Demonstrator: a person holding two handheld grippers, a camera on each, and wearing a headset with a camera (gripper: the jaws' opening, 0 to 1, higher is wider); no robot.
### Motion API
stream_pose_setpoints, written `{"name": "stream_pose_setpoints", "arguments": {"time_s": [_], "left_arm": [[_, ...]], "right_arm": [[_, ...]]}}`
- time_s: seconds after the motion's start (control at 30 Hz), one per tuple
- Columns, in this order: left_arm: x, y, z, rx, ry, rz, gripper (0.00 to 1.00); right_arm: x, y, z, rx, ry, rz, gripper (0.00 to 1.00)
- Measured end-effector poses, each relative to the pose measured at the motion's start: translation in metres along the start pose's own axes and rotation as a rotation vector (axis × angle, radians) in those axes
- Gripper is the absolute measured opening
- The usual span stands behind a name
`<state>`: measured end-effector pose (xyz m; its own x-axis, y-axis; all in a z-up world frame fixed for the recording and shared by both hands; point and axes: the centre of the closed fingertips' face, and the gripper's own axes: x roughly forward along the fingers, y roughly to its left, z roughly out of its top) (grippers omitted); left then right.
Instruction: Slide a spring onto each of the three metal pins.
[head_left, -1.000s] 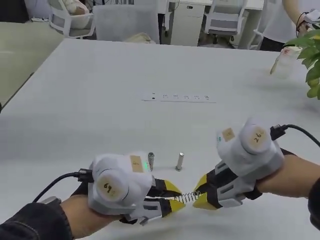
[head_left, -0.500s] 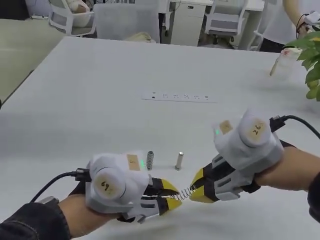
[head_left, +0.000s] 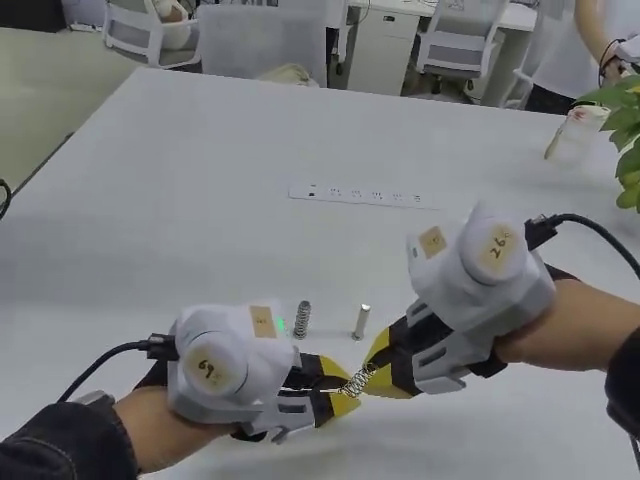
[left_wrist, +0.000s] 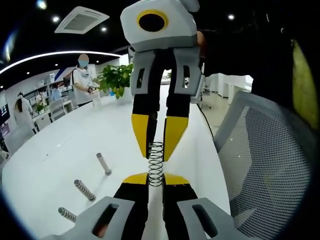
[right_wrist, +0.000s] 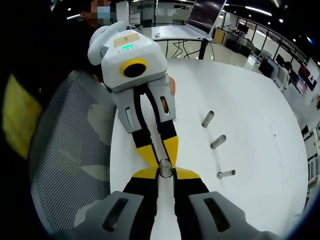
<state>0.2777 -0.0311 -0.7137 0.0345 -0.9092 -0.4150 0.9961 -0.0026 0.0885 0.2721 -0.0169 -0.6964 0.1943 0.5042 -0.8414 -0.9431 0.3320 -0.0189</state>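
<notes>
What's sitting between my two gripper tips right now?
A spring spans from the left gripper to the right gripper, with each gripper pinching one end. This is clearest in the left gripper view.

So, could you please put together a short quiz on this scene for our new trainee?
1. True or false: the left gripper and right gripper both clamp the one coiled metal spring.
2. How many of the short metal pins on the white table already carry springs? A none; B two; C three.
3. Fill in: the bare metal pin is the one ____ from the left gripper.
Key: 1 true; 2 B; 3 farthest.
</notes>
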Motion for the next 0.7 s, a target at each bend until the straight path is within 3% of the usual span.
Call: {"name": "stream_pose_setpoints", "arguments": {"time_s": [0.27, 0.7], "left_arm": [[-0.0042, 0.0005, -0.0023, -0.004, -0.006, 0.001, 0.02], [-0.0090, 0.0013, 0.0051, -0.013, -0.037, 0.008, 0.02]], "right_arm": [[0.0007, -0.0018, 0.0060, 0.001, -0.011, 0.006, 0.14], [0.0082, 0.0000, 0.0092, 0.006, -0.019, 0.045, 0.12]]}}
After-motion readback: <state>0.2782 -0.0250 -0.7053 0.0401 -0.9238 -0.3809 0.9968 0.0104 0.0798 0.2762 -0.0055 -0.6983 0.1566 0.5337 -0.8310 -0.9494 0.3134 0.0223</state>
